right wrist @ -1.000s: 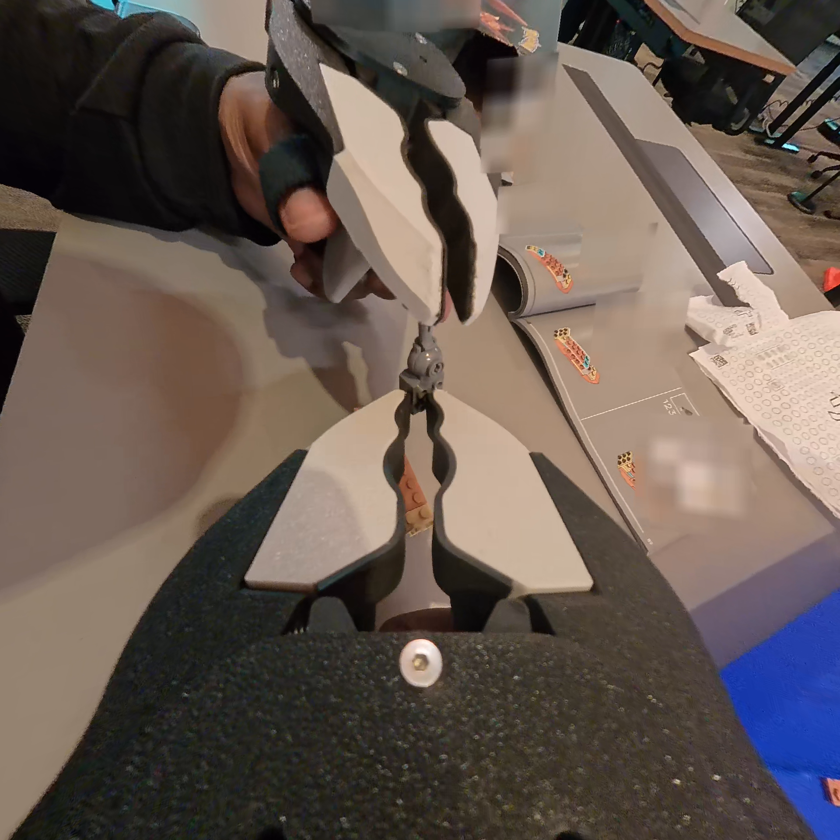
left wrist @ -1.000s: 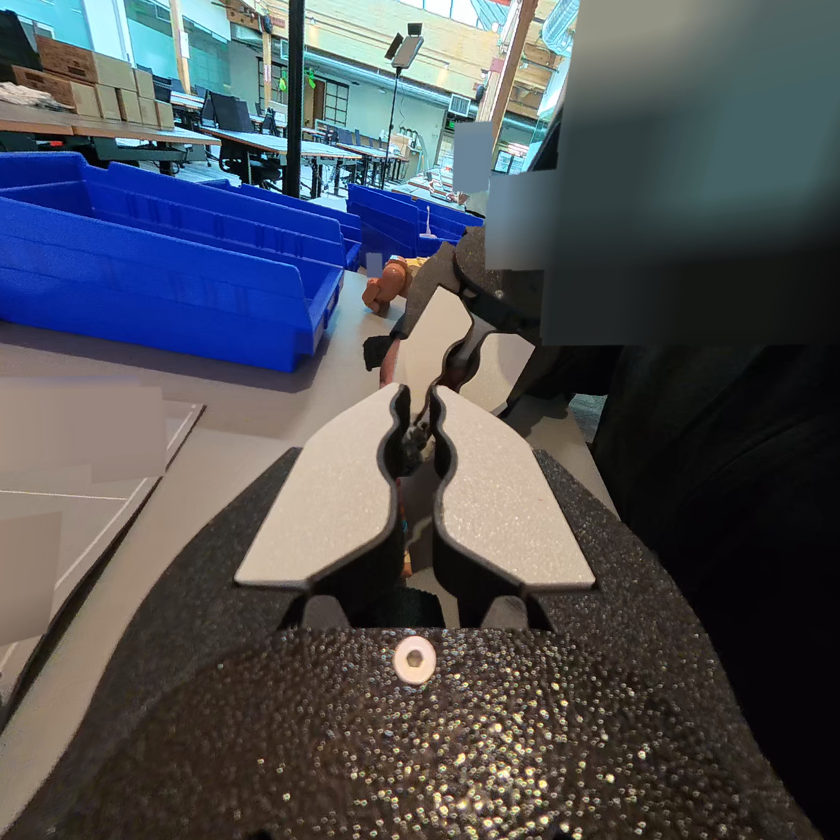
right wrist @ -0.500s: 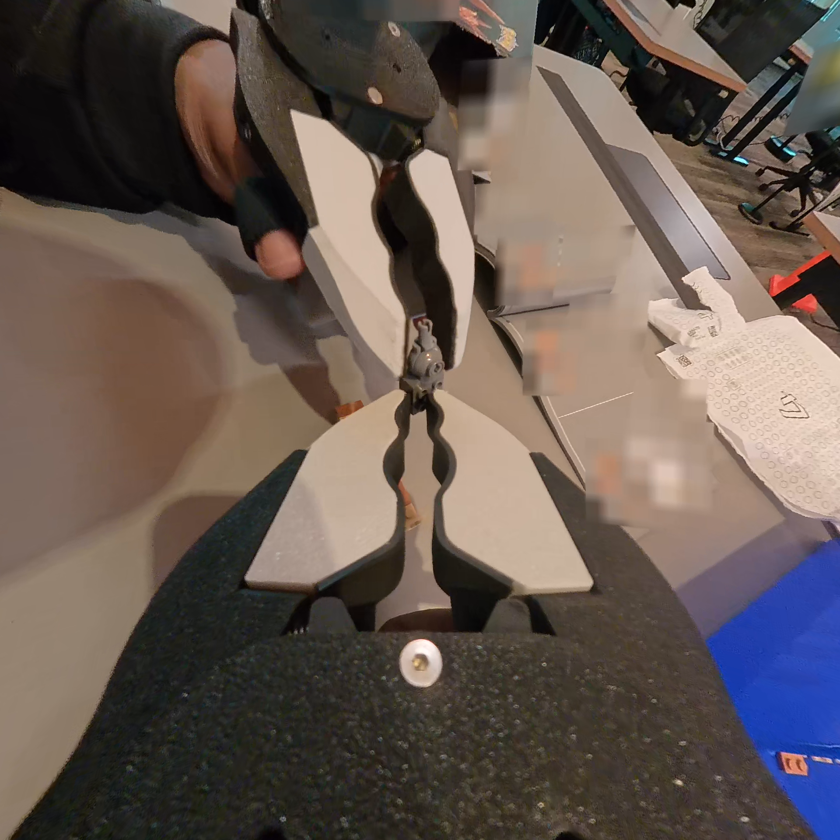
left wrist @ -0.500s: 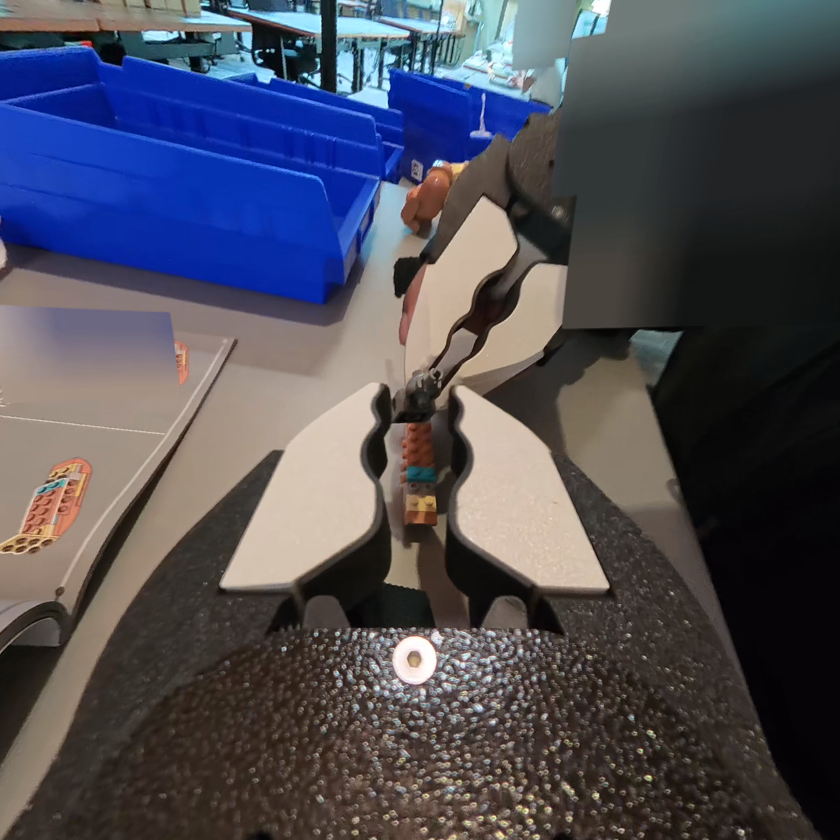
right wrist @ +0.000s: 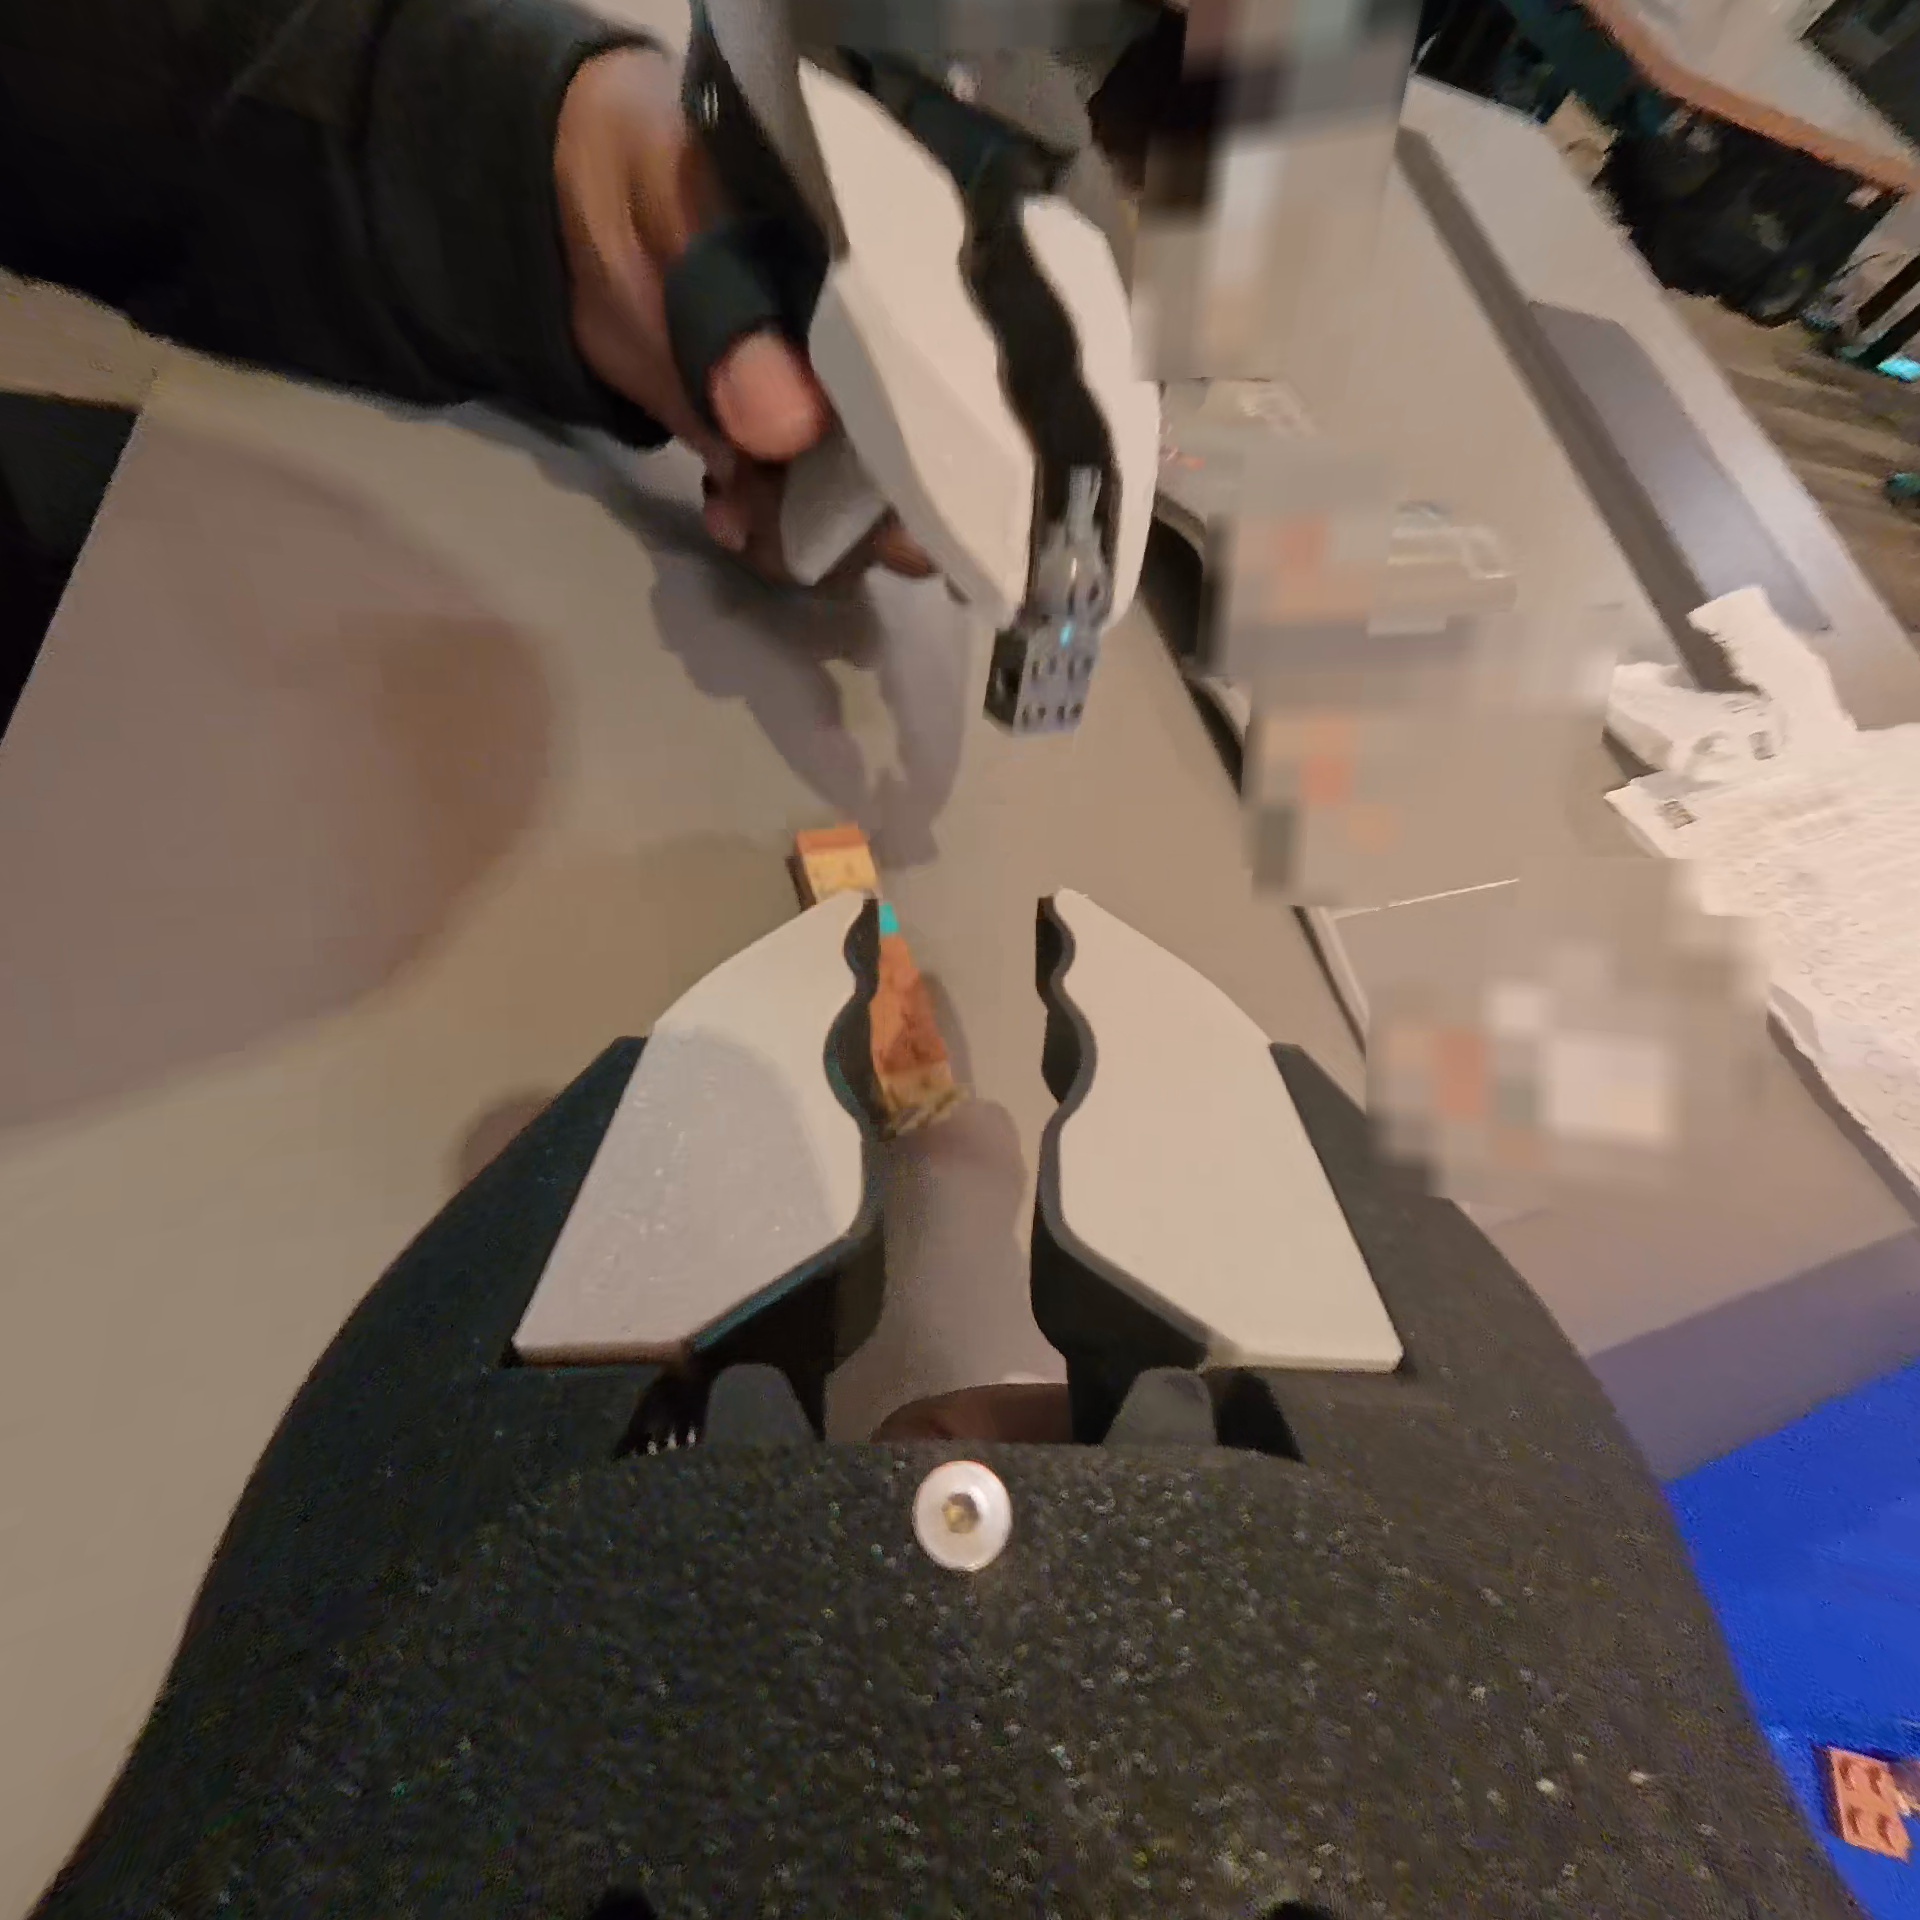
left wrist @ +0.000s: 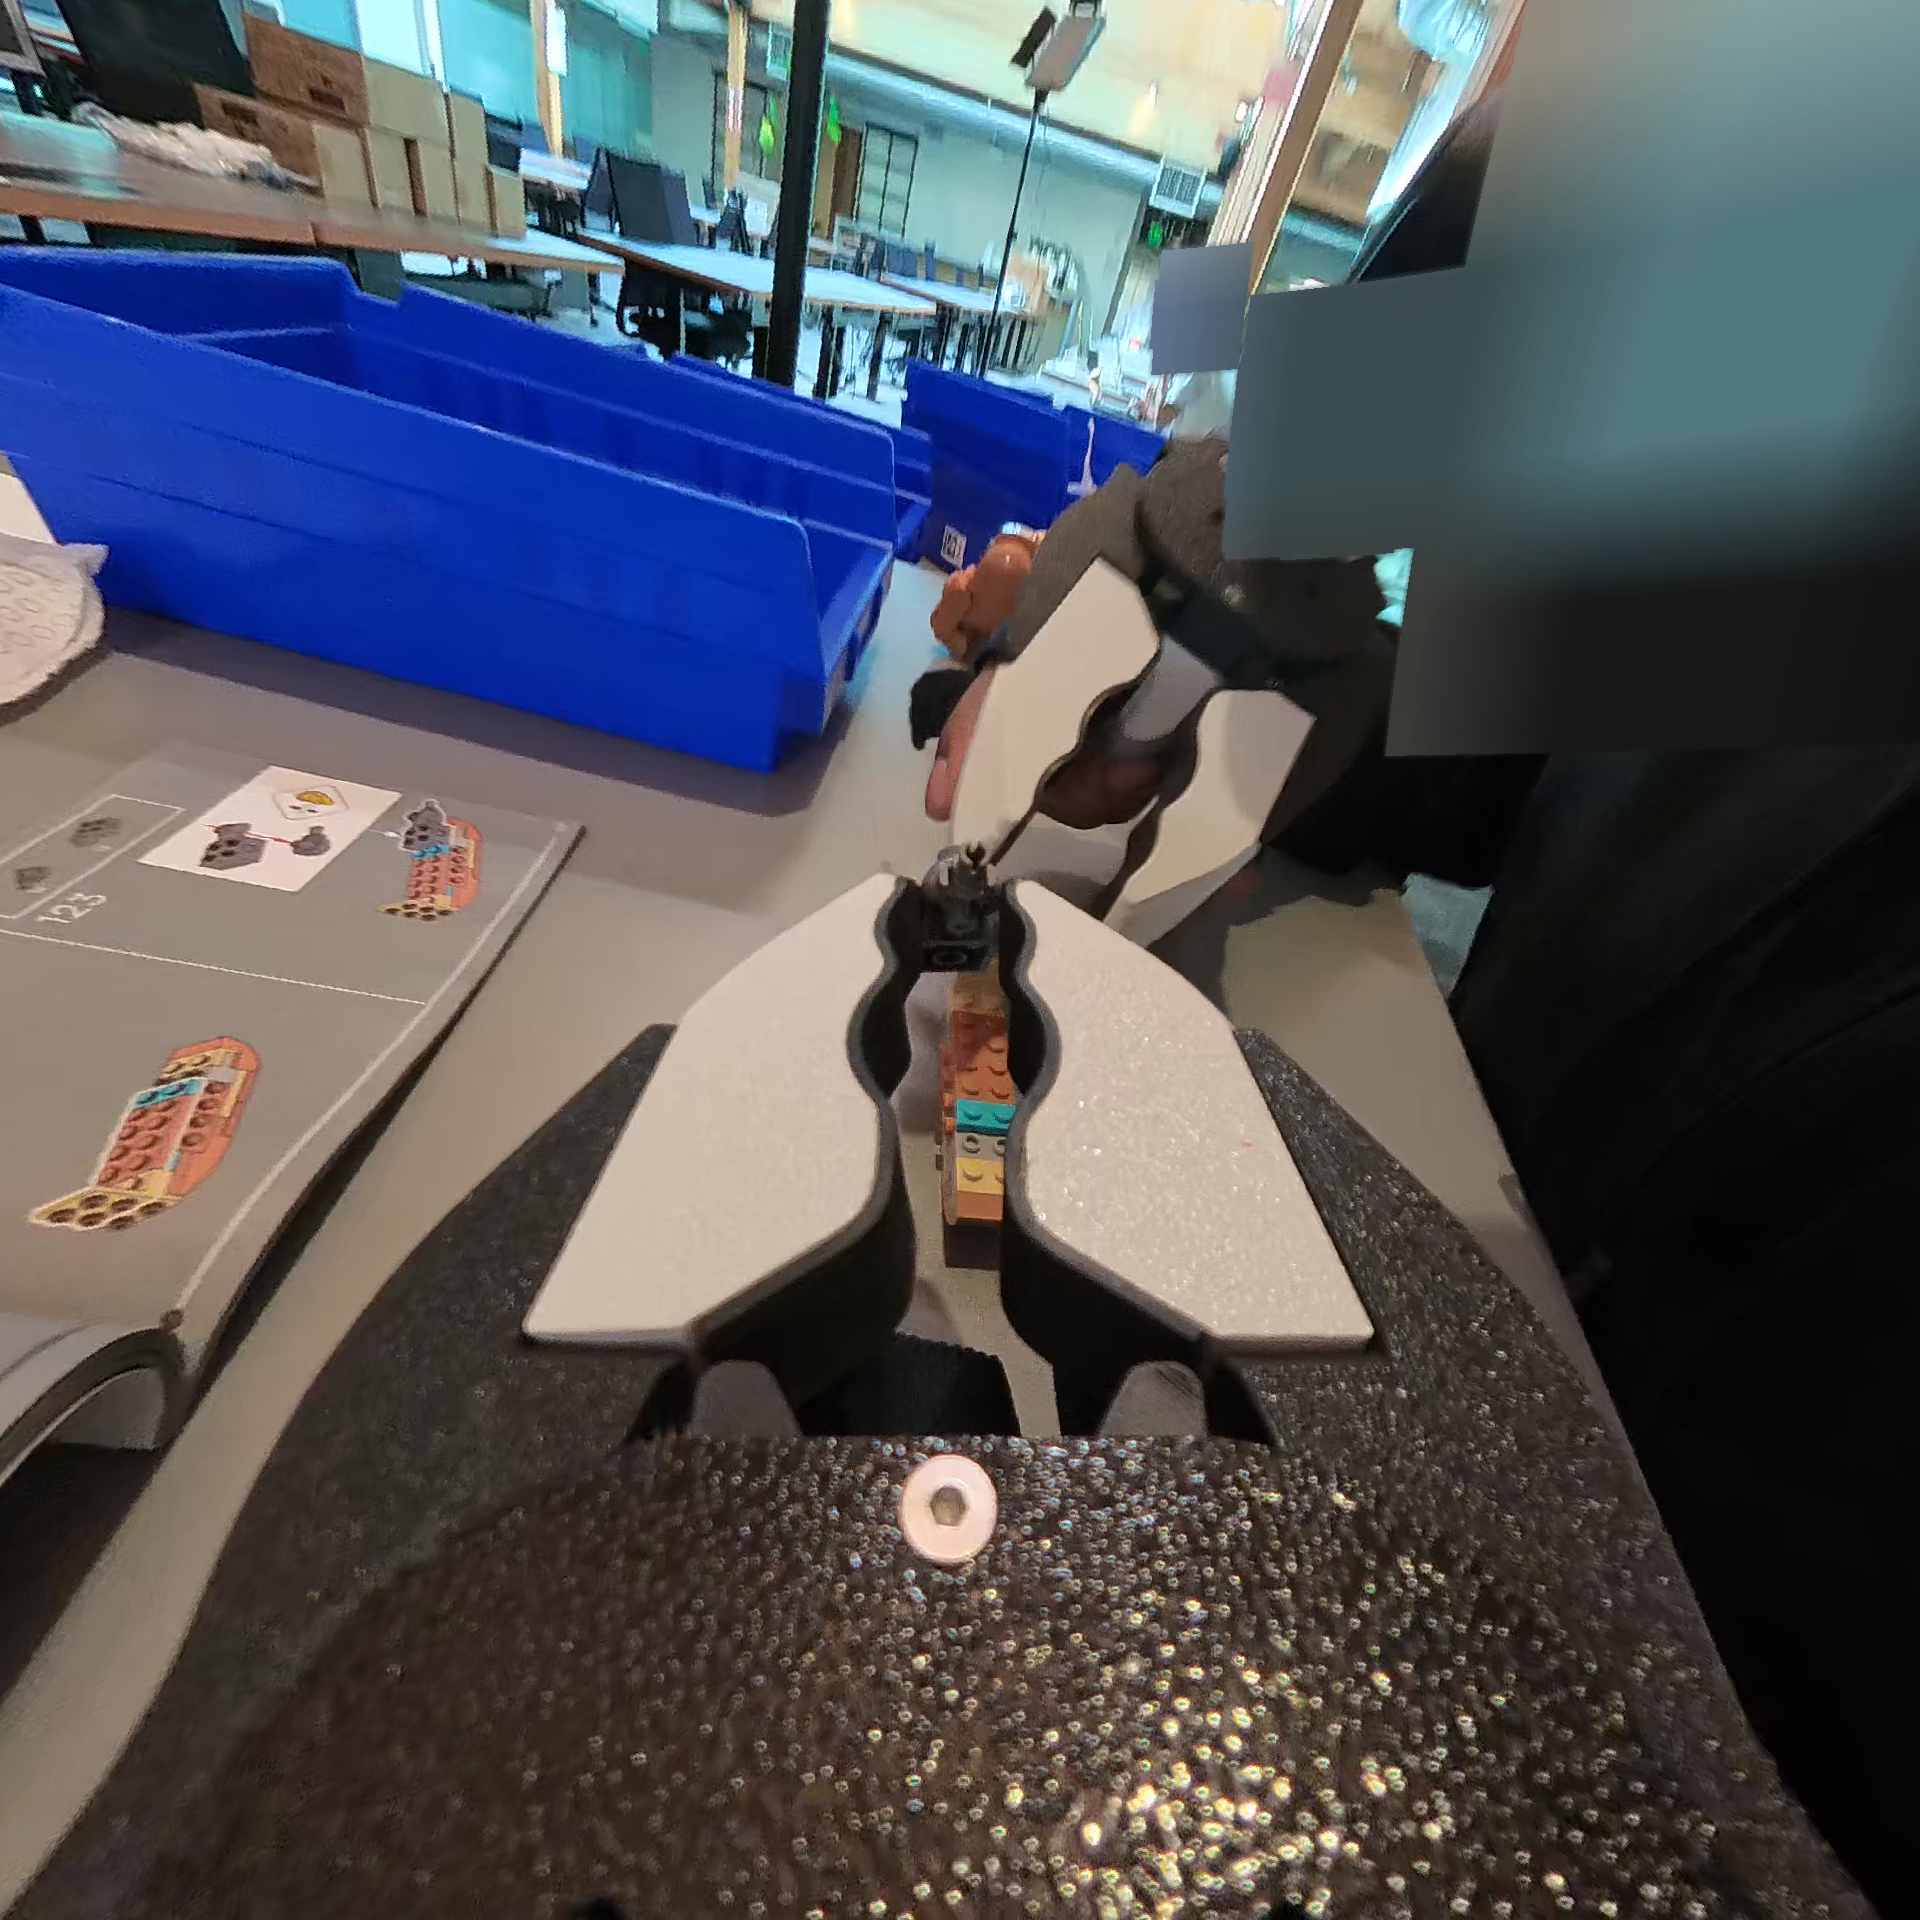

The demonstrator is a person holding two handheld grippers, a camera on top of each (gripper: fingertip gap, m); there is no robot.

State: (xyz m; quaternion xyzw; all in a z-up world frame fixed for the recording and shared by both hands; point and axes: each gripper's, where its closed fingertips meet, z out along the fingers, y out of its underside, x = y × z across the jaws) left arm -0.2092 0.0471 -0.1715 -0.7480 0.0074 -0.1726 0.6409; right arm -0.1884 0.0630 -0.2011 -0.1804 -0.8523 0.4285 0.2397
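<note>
Evidently the left gripper is clenched on a small dark grey brick piece, held above the table, while the right gripper, released, has a brown brick strip lying lengthwise, seemingly untouched, beside its left finger.

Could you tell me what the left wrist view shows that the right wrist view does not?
Only the left wrist view: blue bins, open booklet pages, and a brown toy.

Only the right wrist view: white paper sheets and a loose orange brick.

Both: the grey table, the brown brick strip lying on it, the left gripper shut on a dark grey piece, and the right gripper open.
</note>
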